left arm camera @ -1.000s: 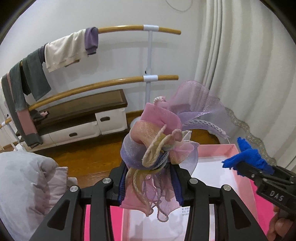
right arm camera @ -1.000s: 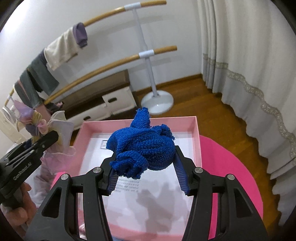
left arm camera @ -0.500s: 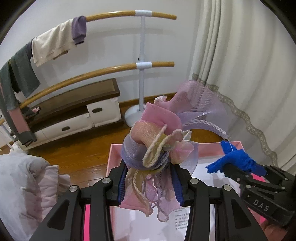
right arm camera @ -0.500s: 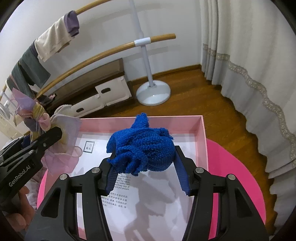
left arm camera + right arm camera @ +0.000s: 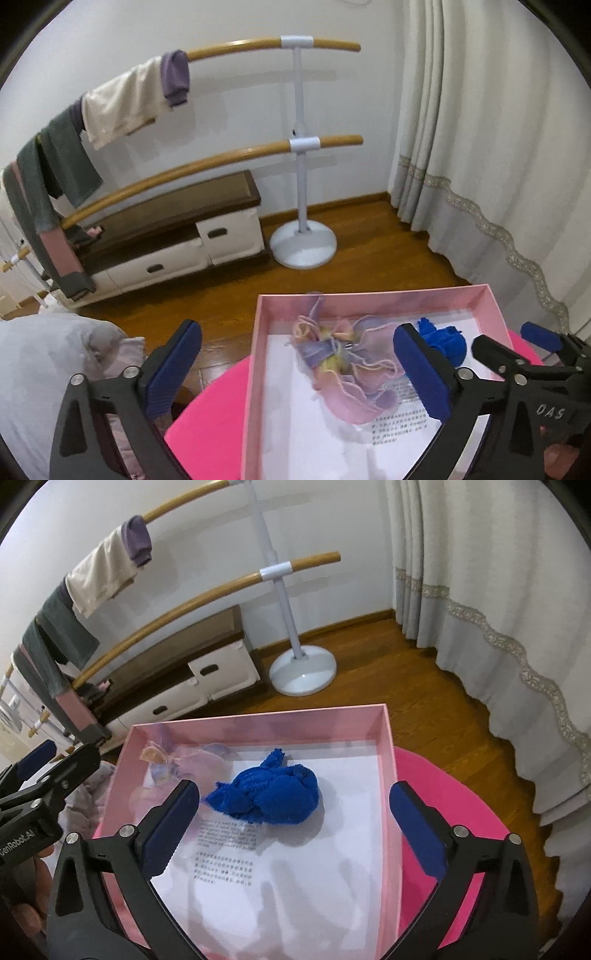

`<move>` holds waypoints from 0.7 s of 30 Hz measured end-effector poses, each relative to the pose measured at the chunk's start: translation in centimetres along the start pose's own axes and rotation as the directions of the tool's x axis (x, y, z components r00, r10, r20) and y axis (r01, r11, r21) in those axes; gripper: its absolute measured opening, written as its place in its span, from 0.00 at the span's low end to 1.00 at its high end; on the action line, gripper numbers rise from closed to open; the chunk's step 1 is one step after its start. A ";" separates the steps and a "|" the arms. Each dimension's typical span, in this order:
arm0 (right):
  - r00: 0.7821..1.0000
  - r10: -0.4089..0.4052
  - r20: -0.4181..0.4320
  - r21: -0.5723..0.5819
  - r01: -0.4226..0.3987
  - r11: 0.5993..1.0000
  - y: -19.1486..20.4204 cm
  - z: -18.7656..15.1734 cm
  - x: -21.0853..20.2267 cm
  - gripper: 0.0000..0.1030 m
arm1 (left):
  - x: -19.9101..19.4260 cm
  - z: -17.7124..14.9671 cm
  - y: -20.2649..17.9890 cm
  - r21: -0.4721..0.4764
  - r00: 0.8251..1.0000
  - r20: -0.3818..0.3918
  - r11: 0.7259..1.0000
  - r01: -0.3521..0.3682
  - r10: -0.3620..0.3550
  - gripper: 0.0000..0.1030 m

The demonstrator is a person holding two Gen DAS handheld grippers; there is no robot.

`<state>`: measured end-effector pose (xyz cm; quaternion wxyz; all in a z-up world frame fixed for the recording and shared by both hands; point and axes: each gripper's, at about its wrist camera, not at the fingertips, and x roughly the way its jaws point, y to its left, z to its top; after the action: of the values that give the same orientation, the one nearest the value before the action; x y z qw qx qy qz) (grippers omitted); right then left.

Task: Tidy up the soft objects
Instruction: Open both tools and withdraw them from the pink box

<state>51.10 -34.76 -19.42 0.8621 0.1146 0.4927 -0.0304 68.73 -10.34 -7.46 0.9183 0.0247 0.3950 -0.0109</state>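
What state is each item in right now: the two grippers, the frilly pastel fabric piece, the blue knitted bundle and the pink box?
Left gripper: jaws just opened, empty.
Right gripper: jaws just opened, empty.
Frilly pastel fabric piece: lying loose in box.
Blue knitted bundle: crumpled, resting in box.
Pink cardboard box: uncovered, upright.

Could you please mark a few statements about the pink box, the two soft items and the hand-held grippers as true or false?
1. The blue knitted bundle lies inside the pink box. True.
2. The right hand-held gripper is shut on the blue bundle. False: its jaws have just opened and hold nothing.
3. The pastel hair bow lies in the box. True.
4. The left hand-held gripper grips the bow. False: it is open and empty.
5. The box sits on the wooden floor. False: it rests on a bright pink surface.
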 end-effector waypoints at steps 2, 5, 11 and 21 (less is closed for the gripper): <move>1.000 0.010 0.020 0.006 -0.010 1.000 0.0 -0.5 -1.4 1.00 | -1.9 -0.9 0.2 0.001 1.000 0.020 1.000 -0.006 0.006 1.00; 0.998 0.024 0.057 0.002 -0.024 1.000 0.2 -1.5 -4.0 1.00 | -5.6 -2.6 0.5 -0.015 0.999 0.044 1.000 -0.010 0.011 1.00; 0.986 0.041 0.163 -0.038 -0.035 0.999 1.6 -4.5 -10.8 1.00 | -13.6 -7.6 2.1 -0.059 0.988 0.156 0.998 0.005 0.004 1.00; 0.946 0.074 0.317 -0.080 -0.051 0.995 3.6 -10.8 -21.1 1.00 | -24.9 -18.8 3.1 -0.100 0.959 0.283 0.995 0.019 0.010 1.00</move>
<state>31.76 -30.04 -6.05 0.9345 0.0930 0.3436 -0.0038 38.14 -6.22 -2.21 0.9654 -0.0248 0.2595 0.0039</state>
